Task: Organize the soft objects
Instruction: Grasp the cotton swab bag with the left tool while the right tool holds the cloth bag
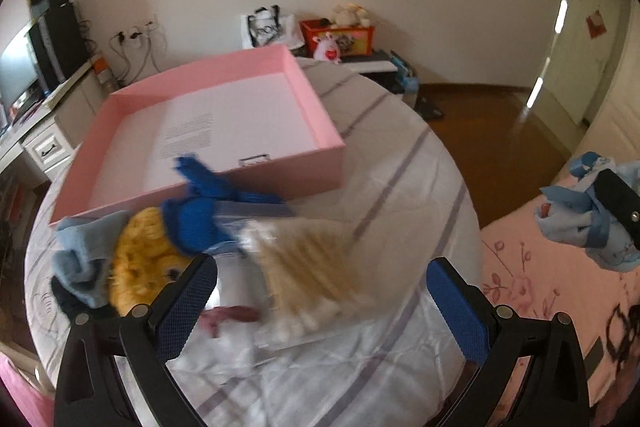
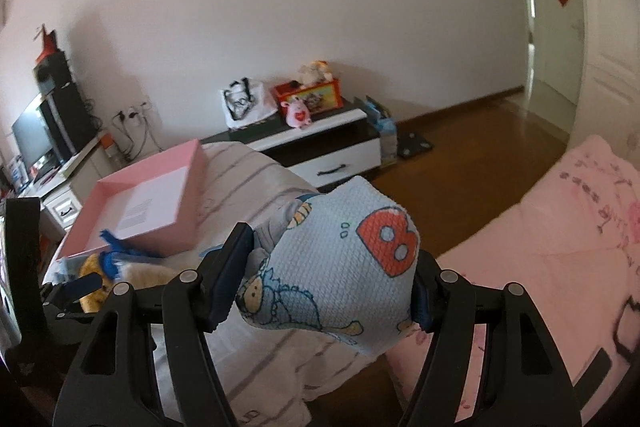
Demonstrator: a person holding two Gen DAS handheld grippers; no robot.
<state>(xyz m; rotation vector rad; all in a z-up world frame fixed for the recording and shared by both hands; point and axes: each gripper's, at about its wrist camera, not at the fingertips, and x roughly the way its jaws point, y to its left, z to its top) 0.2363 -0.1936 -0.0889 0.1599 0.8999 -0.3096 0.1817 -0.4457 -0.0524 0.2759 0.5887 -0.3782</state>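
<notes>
Left wrist view: the left gripper stands wide open and empty above a clear bag of cotton swabs; a yellow plush toy lies just left, before the pink box.

Right wrist view: the right gripper is clamped on a light-blue printed cloth bundle — squeezed between both pads.

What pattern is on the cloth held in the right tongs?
Light blue cloth with cartoon animals and a red letter B; clearest in the right wrist view.

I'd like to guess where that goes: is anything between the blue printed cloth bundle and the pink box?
The pale blue printed cloth bundle, clamped in the right gripper, has only open air and striped cover before the shallow pink cardboard box. The pile of soft toys lies at the box's near wall.
</notes>
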